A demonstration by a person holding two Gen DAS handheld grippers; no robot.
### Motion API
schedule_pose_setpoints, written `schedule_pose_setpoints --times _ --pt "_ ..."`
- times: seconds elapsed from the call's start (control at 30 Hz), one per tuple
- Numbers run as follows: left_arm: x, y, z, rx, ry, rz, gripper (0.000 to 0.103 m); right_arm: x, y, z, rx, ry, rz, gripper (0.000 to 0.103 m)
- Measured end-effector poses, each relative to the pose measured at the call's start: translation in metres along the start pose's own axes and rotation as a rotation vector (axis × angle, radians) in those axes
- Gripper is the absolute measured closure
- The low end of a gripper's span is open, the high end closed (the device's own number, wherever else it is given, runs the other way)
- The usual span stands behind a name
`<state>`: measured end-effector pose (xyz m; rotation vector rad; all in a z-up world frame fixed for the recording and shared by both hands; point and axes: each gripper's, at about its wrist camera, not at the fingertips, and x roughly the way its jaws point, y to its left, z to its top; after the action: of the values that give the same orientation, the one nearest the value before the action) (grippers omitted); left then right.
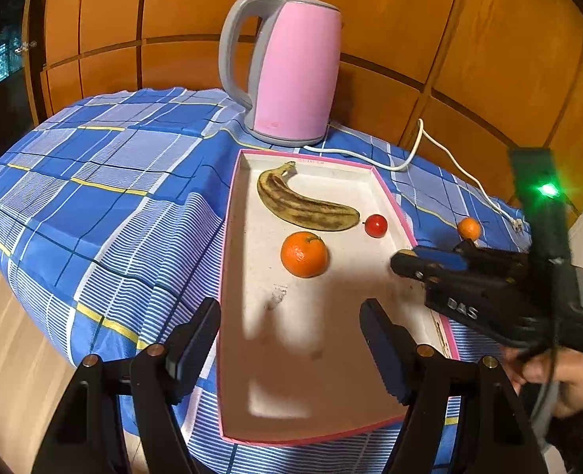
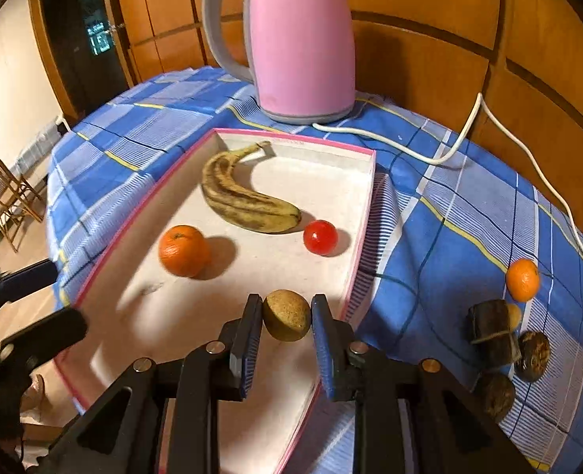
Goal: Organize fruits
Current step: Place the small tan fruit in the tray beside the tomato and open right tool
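The right gripper (image 2: 286, 318) is pinching one round brown fruit (image 2: 286, 315) between its jaws, hovering over the near right part of the tray (image 2: 364, 205). The left gripper (image 1: 289, 345) is holding its jaws spread with nothing between them, over the tray's near end.

Inside the white, pink-rimmed tray are lying one spotted banana (image 2: 244, 201) toward twelve o'clock, one large orange (image 2: 183, 251) at nine o'clock and one small red fruit (image 2: 320, 237) at three o'clock. Outside the tray, at three o'clock on the tabletop (image 2: 429, 237), one smaller orange (image 2: 522, 279) is sitting well apart, and nearer the edge a cluster of four dark brown items (image 2: 492, 339) is lying, too blurred to identify.

One pink kettle (image 2: 299, 39) is standing just beyond the tray at twelve o'clock, its white cord (image 2: 441, 158) trailing right. A blue plaid cloth is covering the tabletop; wooden panelling (image 2: 429, 8) is rising behind.
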<state>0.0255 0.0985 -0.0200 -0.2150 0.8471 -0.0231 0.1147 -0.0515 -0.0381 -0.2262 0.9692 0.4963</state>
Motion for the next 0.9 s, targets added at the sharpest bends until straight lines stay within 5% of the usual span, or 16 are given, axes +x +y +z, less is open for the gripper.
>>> schedule_pose_setpoints --times 0.4,0.9 --pt "-0.001 -0.006 0.0 0.014 0.0 -0.011 0.029 -0.007 -0.011 -0.002 0.083 -0.039 -0.005 0.067" --pt "-0.001 -0.028 -0.004 0.076 0.016 -0.062 0.029 -0.07 -0.061 -0.063 0.28 -0.097 -0.079 0.066"
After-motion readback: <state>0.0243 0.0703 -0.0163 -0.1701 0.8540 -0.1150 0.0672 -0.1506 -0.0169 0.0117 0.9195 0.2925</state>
